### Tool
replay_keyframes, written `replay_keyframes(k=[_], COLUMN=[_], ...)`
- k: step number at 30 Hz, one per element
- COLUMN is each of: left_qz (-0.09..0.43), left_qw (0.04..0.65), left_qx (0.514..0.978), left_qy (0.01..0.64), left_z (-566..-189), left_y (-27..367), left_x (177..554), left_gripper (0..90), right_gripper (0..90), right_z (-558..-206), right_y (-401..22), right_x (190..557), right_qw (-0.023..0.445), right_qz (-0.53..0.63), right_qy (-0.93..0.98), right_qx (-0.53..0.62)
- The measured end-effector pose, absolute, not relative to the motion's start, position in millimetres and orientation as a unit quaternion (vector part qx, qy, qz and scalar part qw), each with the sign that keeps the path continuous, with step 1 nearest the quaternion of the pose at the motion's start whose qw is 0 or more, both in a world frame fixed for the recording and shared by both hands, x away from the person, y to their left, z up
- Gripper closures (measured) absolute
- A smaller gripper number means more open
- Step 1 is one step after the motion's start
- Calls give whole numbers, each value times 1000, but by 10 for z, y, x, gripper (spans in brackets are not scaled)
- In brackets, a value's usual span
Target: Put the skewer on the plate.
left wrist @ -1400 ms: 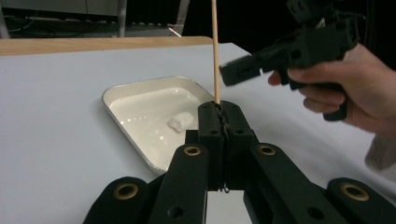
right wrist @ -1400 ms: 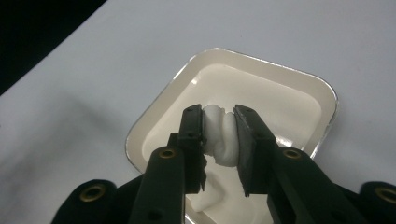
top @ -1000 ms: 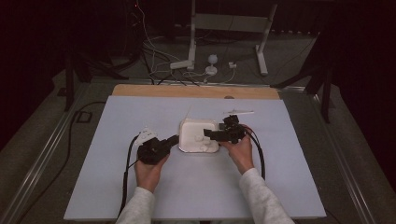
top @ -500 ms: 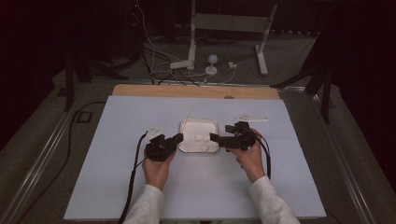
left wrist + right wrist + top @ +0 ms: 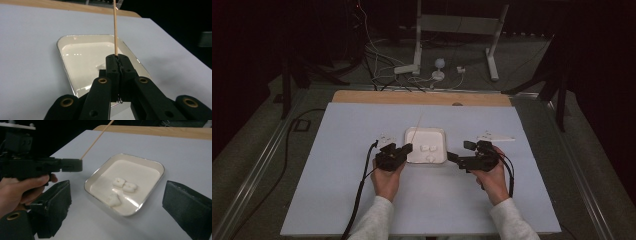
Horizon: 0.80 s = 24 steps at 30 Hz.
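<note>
**Skewer held ready over a tray of three white pieces**

The thin wooden skewer (image 5: pixel 115 27) is pinched at its lower end between the closed jaws of the left gripper (image 5: pixel 401 151), which stands at the left edge of the tray (image 5: pixel 411 135). It rises from the pads and slants up over the tray, pale tan, straight and bare (its far tip runs out of the left gripper view, so whether it is pointed cannot be told). Gripping it low leaves nearly the whole length free, probably so that the soft pieces can be threaded on.

Inside the tray, toward its near right part, lie three small white lumps (image 5: pixel 123 185), two touching and the third just beside them. They look soft and pillowy.

The right gripper (image 5: pixel 453 157) sits just off the tray's right edge; its jaws have just been opening and stand wide, with nothing between them, likely lined up to pick one lump. The tray rests on a light blue sheet (image 5: pixel 337 190).
</note>
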<state>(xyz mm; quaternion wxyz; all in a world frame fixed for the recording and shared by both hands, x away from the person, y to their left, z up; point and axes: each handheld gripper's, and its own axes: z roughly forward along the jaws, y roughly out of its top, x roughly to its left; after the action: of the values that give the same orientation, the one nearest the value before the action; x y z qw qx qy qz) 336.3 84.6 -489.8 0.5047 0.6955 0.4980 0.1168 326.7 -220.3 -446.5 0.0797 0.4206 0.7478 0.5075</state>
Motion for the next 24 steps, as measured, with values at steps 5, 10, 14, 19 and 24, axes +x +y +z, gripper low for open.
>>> replay_keyframes(k=[5,10,14,19,24], left_qz=[113,112,112,111,104], left_qw=[491,480,473,460,443], left_qx=[703,708,710,715,717], left_qy=[501,505,510,515,528], left_z=[-4959,-5001,-5034,-5068,-5115], left_y=[799,763,736,716,696], left_x=[3394,3418,3441,3471,3518], left_gripper=[893,894,893,894,893], right_gripper=[85,84,82,68,68], right_z=[-4495,-4518,-4532,-4556,-4568], right_y=[-2339,-2467,-2551,-2644,-2754], right_x=[3152,3063,2987,2912,2857], right_qw=[83,78,79,82,81], right_qz=[507,517,524,524,528], right_qy=[746,740,737,740,735], right_qx=[423,423,420,413,419])
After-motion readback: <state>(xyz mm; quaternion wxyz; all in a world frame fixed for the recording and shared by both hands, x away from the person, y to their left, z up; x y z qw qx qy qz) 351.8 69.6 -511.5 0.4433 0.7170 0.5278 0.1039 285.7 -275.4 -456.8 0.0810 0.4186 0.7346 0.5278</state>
